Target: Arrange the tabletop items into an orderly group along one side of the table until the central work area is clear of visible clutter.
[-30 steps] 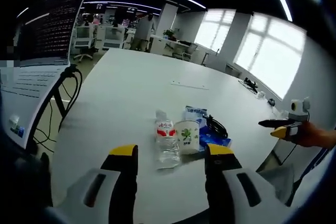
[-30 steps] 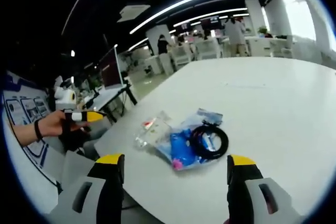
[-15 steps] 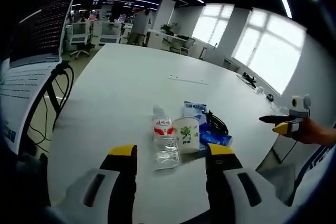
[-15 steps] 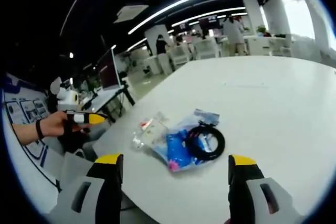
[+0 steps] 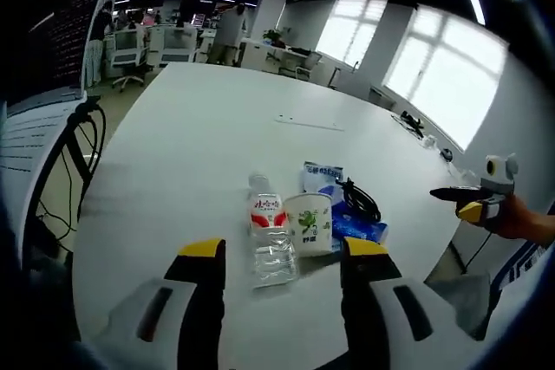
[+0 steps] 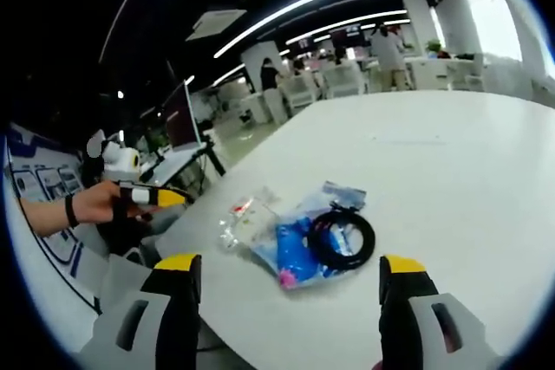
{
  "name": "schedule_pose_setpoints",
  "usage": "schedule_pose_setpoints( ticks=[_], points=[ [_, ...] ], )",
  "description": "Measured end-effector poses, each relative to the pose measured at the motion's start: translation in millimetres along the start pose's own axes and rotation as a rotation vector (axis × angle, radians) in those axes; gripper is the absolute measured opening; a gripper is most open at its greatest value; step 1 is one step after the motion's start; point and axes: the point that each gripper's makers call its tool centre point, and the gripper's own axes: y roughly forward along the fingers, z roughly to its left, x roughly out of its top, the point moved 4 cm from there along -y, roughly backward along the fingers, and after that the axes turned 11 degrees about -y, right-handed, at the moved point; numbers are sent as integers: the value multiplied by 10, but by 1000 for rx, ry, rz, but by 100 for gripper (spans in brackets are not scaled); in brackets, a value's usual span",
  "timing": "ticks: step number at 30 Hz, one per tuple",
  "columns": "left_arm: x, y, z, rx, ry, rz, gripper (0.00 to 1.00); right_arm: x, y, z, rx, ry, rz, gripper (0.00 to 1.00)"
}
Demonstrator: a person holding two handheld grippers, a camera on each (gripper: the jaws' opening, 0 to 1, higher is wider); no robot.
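Both grippers have jaws spread, holding nothing. Just ahead between the jaws: one bottle, one cup, one cable on what looks like a blue packet.

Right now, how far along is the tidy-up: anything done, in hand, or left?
Done: the water bottle, paper cup, blue packet and black cable coil already sit clustered near one table edge. In hand: nothing; the left tongs and right tongs are open, short of the items. Left: lining the cluster up neatly, if it needs tightening.
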Motion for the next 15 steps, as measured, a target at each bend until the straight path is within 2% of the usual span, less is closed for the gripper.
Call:
schedule_pose_setpoints(
  ticks=[5, 15],
  points=[
    [-30, 87, -63, 11, -14, 21, 51, -28, 2, -6, 4, 11, -3, 87],
    [77, 206, 40, 46, -47, 26, 50, -87, -17, -7, 9, 24, 7, 87]
  ],
)
